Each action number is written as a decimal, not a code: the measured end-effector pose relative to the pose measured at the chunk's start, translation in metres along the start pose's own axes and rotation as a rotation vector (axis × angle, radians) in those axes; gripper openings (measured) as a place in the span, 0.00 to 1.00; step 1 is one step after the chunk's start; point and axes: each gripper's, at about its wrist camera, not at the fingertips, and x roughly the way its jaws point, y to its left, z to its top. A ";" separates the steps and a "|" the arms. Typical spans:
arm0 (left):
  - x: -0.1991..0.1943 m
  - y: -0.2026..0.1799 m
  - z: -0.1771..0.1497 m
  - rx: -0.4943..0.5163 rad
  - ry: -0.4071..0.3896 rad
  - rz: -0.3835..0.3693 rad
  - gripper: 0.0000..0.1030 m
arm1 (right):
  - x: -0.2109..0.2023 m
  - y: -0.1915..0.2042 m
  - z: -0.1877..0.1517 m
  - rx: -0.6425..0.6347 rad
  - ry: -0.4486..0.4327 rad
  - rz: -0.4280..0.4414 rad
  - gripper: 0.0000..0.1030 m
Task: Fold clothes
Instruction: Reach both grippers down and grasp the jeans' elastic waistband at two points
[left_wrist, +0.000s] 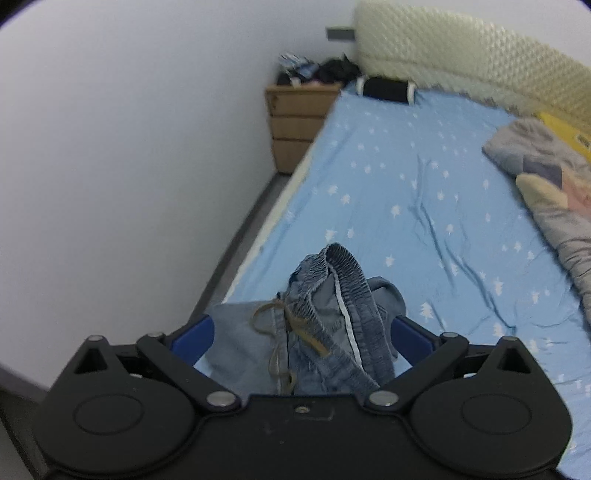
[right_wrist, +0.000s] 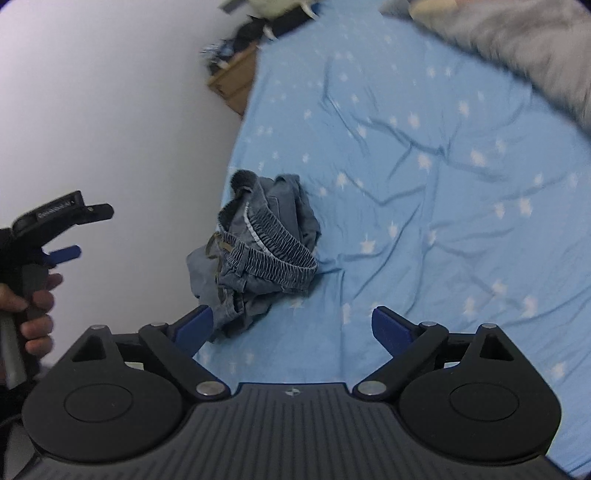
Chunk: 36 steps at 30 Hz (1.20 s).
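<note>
1. While crumpled, the denim shorts (right_wrist: 258, 251) lie on the bed (right_wrist: 424, 221) near its wall-side edge.
2. Left hand-held gripper (left_wrist: 303, 336): jaws spread, shorts between them, not pinched.
3. Right hand-held gripper (right_wrist: 291, 328): jaws spread, left finger (right_wrist: 195, 325) at the shorts' edge.

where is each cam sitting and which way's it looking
Left wrist: on the left gripper, angled down along the bed toward the headboard; its blue fingers flank the crumpled denim shorts.
Right wrist: on the right gripper, tilted down at the bed; fingers open, the left gripper and the hand holding it at left.
Shared: shorts, star sheet, wooden drawers, grey blanket.
</note>
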 end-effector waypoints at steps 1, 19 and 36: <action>0.019 0.002 0.009 0.018 0.011 -0.014 0.97 | 0.012 0.001 0.003 0.032 0.009 -0.006 0.89; 0.297 -0.007 0.060 0.407 0.208 -0.156 0.84 | 0.206 -0.014 0.036 0.656 0.017 -0.202 0.83; 0.388 -0.010 0.062 0.536 0.321 -0.156 0.51 | 0.293 -0.022 0.044 0.587 0.238 -0.359 0.73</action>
